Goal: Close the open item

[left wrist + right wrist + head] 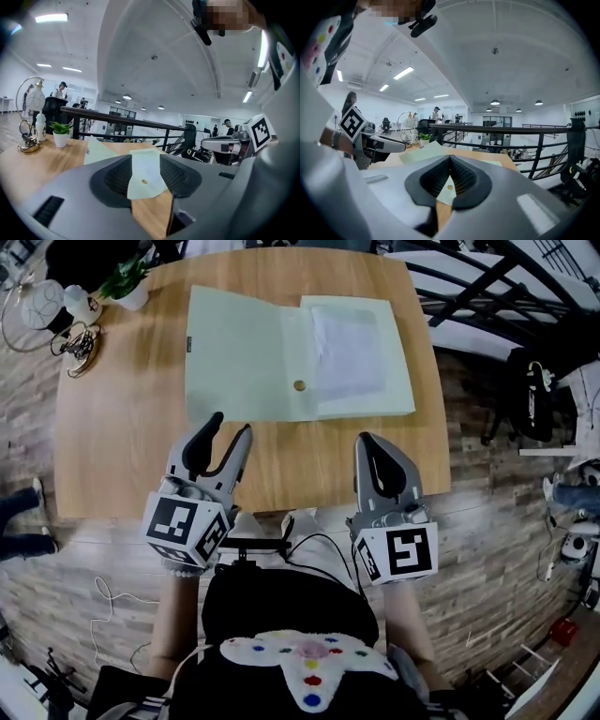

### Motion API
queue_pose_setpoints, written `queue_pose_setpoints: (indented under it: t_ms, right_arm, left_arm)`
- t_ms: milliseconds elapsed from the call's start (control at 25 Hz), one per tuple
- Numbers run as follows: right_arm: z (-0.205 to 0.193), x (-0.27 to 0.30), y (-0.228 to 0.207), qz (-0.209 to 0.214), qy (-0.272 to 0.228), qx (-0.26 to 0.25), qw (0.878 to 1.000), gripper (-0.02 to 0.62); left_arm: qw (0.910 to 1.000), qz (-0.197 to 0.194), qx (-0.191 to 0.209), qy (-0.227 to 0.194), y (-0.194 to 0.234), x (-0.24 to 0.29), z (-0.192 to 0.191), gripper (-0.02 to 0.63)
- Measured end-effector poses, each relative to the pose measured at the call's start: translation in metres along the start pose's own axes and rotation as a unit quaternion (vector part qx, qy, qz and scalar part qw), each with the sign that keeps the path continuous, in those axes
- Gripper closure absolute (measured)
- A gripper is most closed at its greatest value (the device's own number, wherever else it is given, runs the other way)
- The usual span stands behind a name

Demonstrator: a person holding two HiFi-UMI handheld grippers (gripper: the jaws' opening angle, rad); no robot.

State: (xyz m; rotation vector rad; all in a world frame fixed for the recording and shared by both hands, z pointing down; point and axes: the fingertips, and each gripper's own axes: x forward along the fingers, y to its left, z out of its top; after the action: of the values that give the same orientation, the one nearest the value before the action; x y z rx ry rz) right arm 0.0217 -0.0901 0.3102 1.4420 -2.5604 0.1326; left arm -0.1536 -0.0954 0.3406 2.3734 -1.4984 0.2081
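A pale green folder (239,357) lies open and flat on the wooden table (112,427), with white sheets (349,351) in its right half and a small round fastener (299,385) near the fold at its near edge. My left gripper (232,425) hovers just short of the folder's near edge, open, with nothing between its fingers. In the left gripper view the folder (100,151) and its fastener show through the gap. My right gripper (368,440) is shut and empty, over the table's near edge below the folder's right half. In the right gripper view the folder (423,152) lies ahead.
At the table's far left corner stand a small potted plant (131,289), a wire-framed globe ornament (42,304) and a metal trinket (80,343). Black railings (487,296) run along the right. Someone's feet (21,521) are on the floor at left.
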Motion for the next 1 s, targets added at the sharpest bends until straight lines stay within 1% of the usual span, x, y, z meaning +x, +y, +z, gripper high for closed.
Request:
queue_pose_setpoints:
  t_ms: [80,200,480,680,800,1000]
  right_arm:
    - [-0.004,0.004,-0.002,0.020,0.003,0.000,1.000,0.588]
    - [-0.010,0.011,-0.003,0.045,0.008,-0.001,0.999,0.588]
    - [-0.023,0.025,-0.008,0.078,0.016,-0.005,0.997,0.588]
    - [-0.031,0.023,-0.018,0.084,0.020,-0.008,0.996,0.588]
    - [-0.035,0.019,-0.025,0.081,0.025,-0.011,0.996,0.588]
    - [-0.042,0.013,-0.037,0.069,0.037,-0.011,0.997,0.588]
  left_arm:
    - [0.9996,0.024,-0.012,0.007,0.004,-0.001,-0.009,0.431]
    - [0.9976,0.055,-0.039,0.017,0.012,-0.003,-0.025,0.423]
    - [0.9877,0.112,-0.102,0.037,0.038,0.002,-0.064,0.405]
    - [0.9789,0.140,-0.142,0.046,0.053,0.011,-0.090,0.394]
    - [0.9748,0.157,-0.153,0.044,0.060,0.016,-0.100,0.394]
    - [0.9705,0.166,-0.171,0.040,0.070,0.030,-0.108,0.391]
